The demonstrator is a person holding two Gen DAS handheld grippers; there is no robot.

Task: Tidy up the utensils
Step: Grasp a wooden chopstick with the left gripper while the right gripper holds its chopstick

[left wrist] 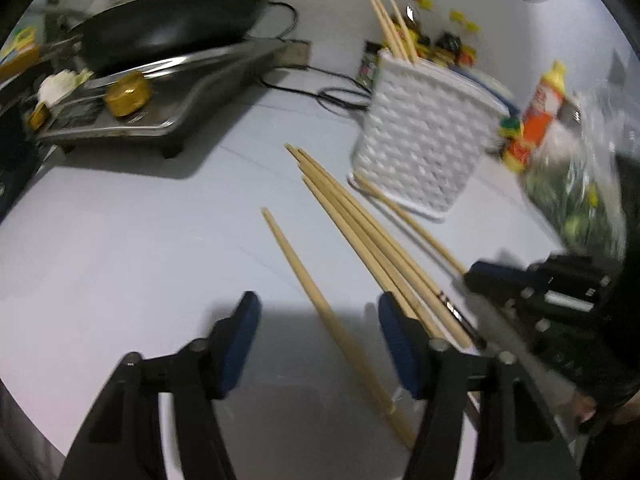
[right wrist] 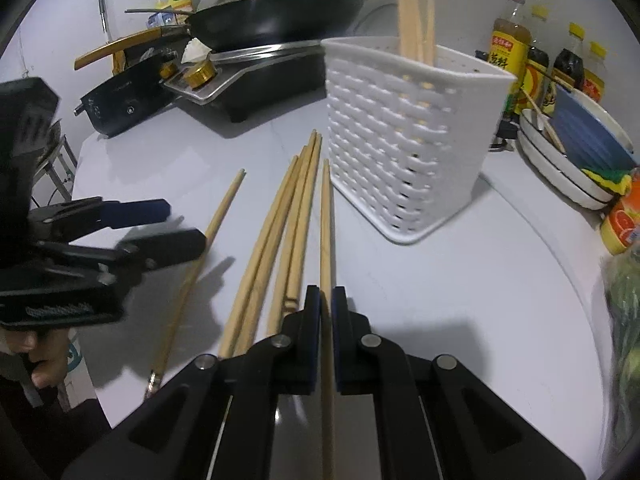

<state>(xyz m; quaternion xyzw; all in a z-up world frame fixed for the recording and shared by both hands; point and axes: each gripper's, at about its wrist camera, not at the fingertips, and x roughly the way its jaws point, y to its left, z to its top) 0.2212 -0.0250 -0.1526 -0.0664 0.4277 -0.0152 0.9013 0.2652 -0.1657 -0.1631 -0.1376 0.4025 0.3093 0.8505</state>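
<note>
A white woven basket (left wrist: 424, 148) (right wrist: 400, 140) stands on the pale counter with a few chopsticks upright (right wrist: 416, 20) in it. Several loose wooden chopsticks (left wrist: 360, 224) (right wrist: 288, 216) lie side by side in front of it. A single chopstick (left wrist: 296, 264) (right wrist: 224, 204) lies apart on their left and runs between the fingers of my left gripper (left wrist: 320, 312) (right wrist: 168, 224). That gripper is open, its blue pads clear of the stick. My right gripper (right wrist: 326, 292) (left wrist: 480, 272) is shut on one chopstick (right wrist: 326, 220) whose tip points at the basket's foot.
A lidded wok (right wrist: 276, 4) sits on a stove (right wrist: 260, 68) at the back left, its cable (left wrist: 328, 92) trailing behind the basket. Sauce bottles (right wrist: 512, 48) and stacked plates (right wrist: 572, 148) stand at the back right. A bag of greens (right wrist: 624, 312) lies at the right edge.
</note>
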